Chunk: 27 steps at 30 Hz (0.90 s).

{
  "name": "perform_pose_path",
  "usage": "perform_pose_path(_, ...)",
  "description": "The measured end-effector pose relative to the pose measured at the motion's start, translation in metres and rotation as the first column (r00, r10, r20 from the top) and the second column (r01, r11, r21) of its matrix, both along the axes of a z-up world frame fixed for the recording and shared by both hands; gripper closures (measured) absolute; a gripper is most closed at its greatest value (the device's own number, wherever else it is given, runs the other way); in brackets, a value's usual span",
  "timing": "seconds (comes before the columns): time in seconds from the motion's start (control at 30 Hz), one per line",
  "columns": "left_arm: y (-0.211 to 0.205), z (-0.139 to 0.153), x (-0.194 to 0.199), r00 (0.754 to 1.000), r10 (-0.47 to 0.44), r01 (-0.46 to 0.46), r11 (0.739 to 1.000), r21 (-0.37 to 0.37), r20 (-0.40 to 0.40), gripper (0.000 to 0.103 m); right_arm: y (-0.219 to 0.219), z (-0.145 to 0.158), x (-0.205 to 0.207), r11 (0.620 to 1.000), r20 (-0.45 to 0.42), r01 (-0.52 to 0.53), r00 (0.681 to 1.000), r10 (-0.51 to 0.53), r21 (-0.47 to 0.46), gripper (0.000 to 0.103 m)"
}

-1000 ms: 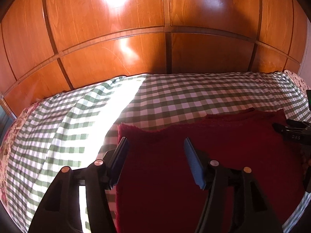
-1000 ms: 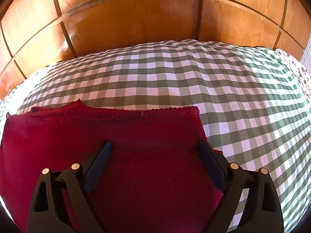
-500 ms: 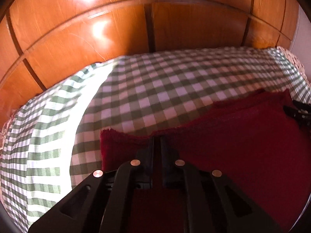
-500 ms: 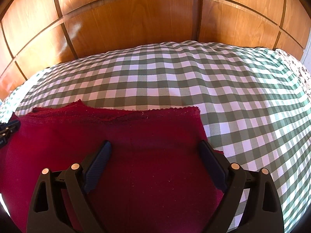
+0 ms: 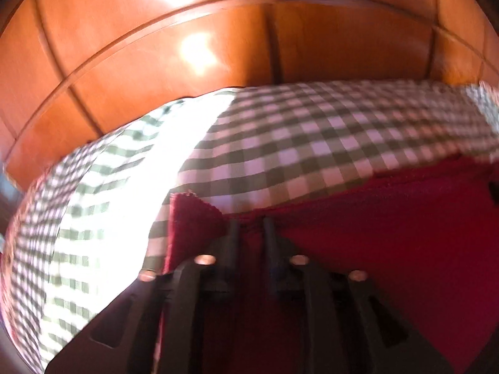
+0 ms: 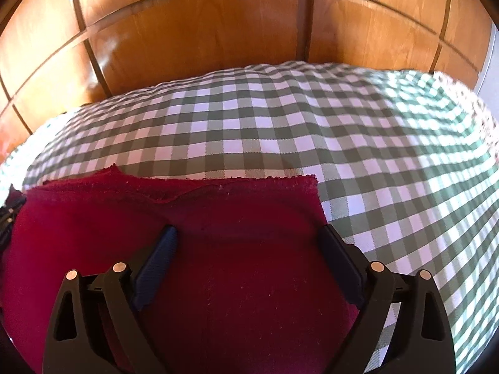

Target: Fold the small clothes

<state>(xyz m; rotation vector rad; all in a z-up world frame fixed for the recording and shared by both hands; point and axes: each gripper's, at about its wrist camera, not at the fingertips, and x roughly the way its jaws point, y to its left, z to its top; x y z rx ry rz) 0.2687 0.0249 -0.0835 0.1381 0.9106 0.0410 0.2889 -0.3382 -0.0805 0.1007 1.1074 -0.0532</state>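
A dark red cloth [image 5: 389,249] lies flat on the green-and-white checked cover [image 5: 296,143]. My left gripper [image 5: 251,227] sits at the cloth's far left corner. Its jaws are opening, with a pucker of the cloth still pinched between them. The corner flap [image 5: 193,215] stands up beside the left finger. In the right wrist view the same red cloth [image 6: 218,212] shows two layers along its far edge. My right gripper [image 6: 248,233] hangs open just above its right part, with nothing between the fingers [image 6: 162,249]. A bit of the left gripper [image 6: 9,208] shows at that view's left edge.
A wooden panelled headboard [image 6: 218,31] rises right behind the checked cover [image 6: 343,124]. A bright patch of sunlight [image 5: 131,187] falls on the cover left of the cloth. A floral fabric edge [image 6: 486,118] shows at the far right.
The left gripper came down onto the cloth's left corner and closed. Its jaws now stand a little apart, and the corner flap has risen. The right gripper stayed open in place.
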Motion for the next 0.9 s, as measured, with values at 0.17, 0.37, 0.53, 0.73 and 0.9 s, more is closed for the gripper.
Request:
perform_pose_path(0.17, 0.018, 0.024, -0.033, 0.997, 0.057, -0.052, 0.994, -0.095, 0.056, 0.058, -0.005, 0.010, -0.006, 0.999, 0.033, -0.003, 0.999, 0.002, 0.043, 0.012)
perform_pose_path(0.37, 0.016, 0.030, -0.085, 0.996, 0.049, -0.038, 0.990, -0.138, 0.077, 0.057, -0.024, 0.052, -0.032, 0.994, 0.127, 0.042, 0.990, -0.055, 0.100, 0.012)
perform_pose_path(0.53, 0.016, 0.024, -0.115, 0.996, 0.059, -0.048, 0.988, -0.145, 0.069, 0.056, -0.028, 0.081, -0.070, 0.993, 0.171, -0.021, 0.985, 0.001, 0.117, 0.018)
perform_pose_path(0.73, 0.025, 0.002, -0.123, 0.997, 0.074, -0.071, 0.985, -0.159, 0.010, 0.054, -0.024, 0.044, -0.104, 0.993, 0.017, -0.047, 0.999, 0.045, 0.111, 0.034)
perform_pose_path(0.9, 0.024, 0.017, -0.132, 0.996, 0.089, -0.086, 0.981, -0.176, 0.010, 0.050, -0.046, 0.023, -0.115, 0.967, 0.016, 0.049, 0.998, -0.055, 0.250, 0.033)
